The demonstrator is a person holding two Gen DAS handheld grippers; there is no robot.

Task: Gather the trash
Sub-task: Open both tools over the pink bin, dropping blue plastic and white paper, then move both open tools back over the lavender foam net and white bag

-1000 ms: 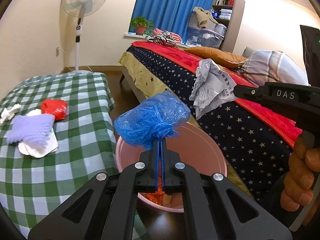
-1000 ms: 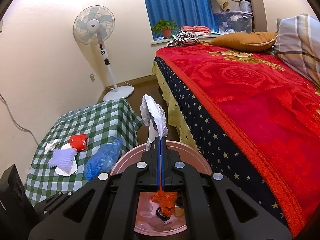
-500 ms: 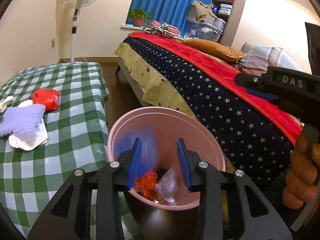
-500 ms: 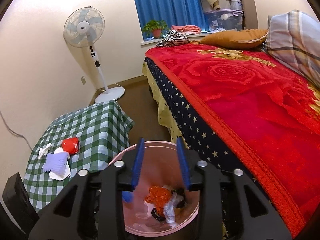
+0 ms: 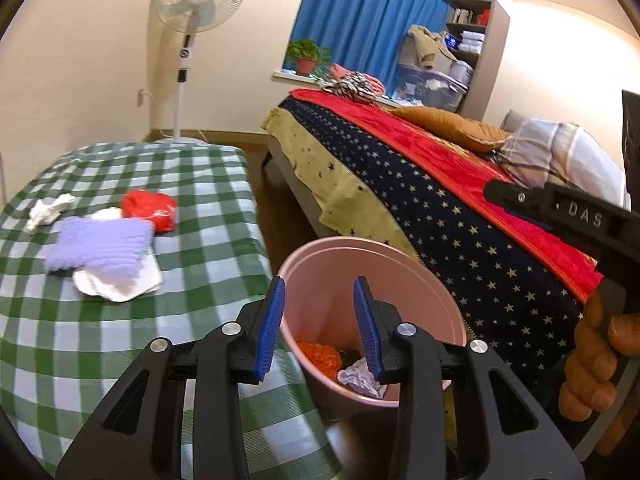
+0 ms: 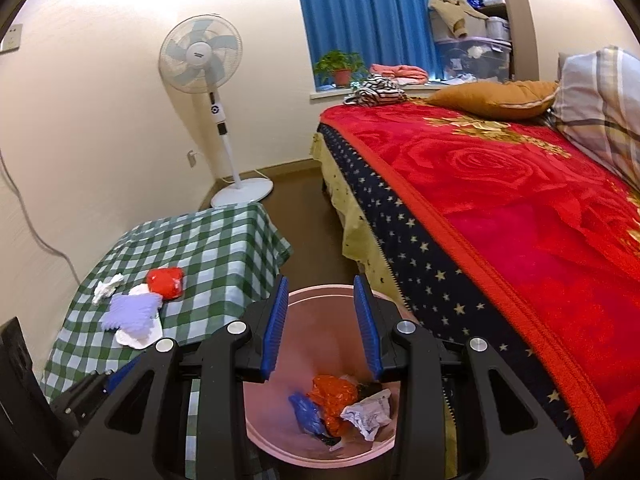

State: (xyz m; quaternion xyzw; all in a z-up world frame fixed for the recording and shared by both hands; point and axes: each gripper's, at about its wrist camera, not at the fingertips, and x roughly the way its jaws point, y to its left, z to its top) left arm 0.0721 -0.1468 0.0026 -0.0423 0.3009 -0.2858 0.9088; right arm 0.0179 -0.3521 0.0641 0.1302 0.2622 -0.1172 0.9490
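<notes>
Hovering over the pink bin (image 6: 276, 450), both hand-held grippers, left (image 5: 319, 326) and right (image 6: 321, 326), gape empty; trash (image 6: 344, 404) lies inside, more (image 5: 150, 210) waits far left on the tabletop (image 5: 208, 184).

Right gripper (image 6: 320, 324) hovers empty over the pink bin (image 6: 280, 446).
Blue bag (image 6: 306, 412), orange wrapper (image 6: 332, 394) and crumpled paper (image 6: 370, 414) lie inside.
</notes>
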